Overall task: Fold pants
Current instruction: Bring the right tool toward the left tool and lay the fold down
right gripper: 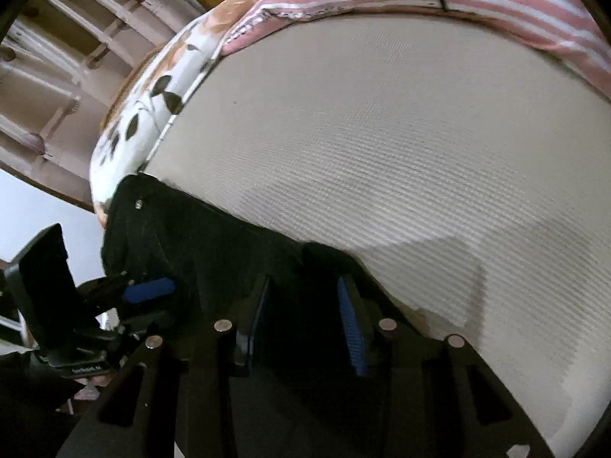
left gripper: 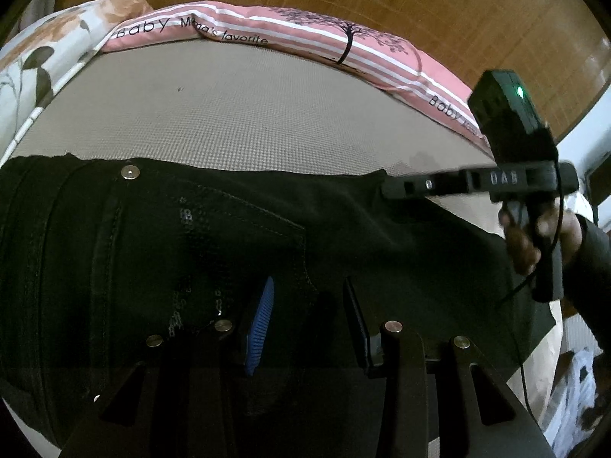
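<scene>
You had both tongs, left gripper (left gripper: 305, 324) and right gripper (right gripper: 305, 324), parted over the black pants (left gripper: 229, 229), grasping nothing; closing here risked pinching one layer only.

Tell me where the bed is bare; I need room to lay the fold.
Bare mattress lies between the black pants and the pink striped pillow. Near edge is crowded: pants, left gripper, right gripper.
</scene>
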`<action>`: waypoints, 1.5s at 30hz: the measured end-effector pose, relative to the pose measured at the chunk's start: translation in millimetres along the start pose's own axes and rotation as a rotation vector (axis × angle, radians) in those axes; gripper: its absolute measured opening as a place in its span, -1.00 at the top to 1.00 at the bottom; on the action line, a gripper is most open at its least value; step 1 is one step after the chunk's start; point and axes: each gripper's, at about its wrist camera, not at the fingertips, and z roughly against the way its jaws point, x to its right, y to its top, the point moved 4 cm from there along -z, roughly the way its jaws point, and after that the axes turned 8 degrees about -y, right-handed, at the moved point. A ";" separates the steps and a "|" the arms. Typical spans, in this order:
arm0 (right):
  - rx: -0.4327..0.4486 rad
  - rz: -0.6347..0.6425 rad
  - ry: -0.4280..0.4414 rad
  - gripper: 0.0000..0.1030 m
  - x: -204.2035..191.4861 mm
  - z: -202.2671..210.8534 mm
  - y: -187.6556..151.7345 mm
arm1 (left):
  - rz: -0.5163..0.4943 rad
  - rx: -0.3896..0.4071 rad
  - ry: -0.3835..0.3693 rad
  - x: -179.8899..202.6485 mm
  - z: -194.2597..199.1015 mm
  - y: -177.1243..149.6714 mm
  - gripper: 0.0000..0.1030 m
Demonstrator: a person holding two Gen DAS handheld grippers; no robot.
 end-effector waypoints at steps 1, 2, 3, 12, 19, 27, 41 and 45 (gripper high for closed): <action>0.000 -0.013 0.037 0.70 -1.8 -0.7 4.8 | -0.005 0.001 0.005 0.8 -0.1 1.0 0.23; -0.003 -0.028 0.088 0.73 -3.4 -1.0 8.8 | -0.017 0.004 0.011 1.7 0.3 1.6 0.23; 0.013 -0.035 0.109 0.74 -5.1 1.8 11.8 | -0.027 0.005 0.014 1.8 0.2 1.7 0.22; 0.081 -0.094 0.032 0.88 9.3 -14.7 18.5 | -0.018 0.029 -0.033 -19.2 9.7 -8.4 0.22; 0.119 -0.035 -0.072 0.38 3.4 12.0 18.9 | -0.035 0.048 0.022 -2.7 20.5 8.3 0.07; 0.224 -0.110 -0.148 0.37 21.8 82.8 -29.3 | -0.114 0.051 -0.011 26.8 -1.6 35.9 0.03; 0.209 -0.238 -0.209 0.93 79.7 76.6 -106.4 | -0.168 0.023 0.082 30.2 -35.4 45.5 0.04; 0.242 -0.315 -0.267 0.80 106.8 96.9 -118.2 | -0.151 0.012 0.112 33.2 -36.4 47.7 0.04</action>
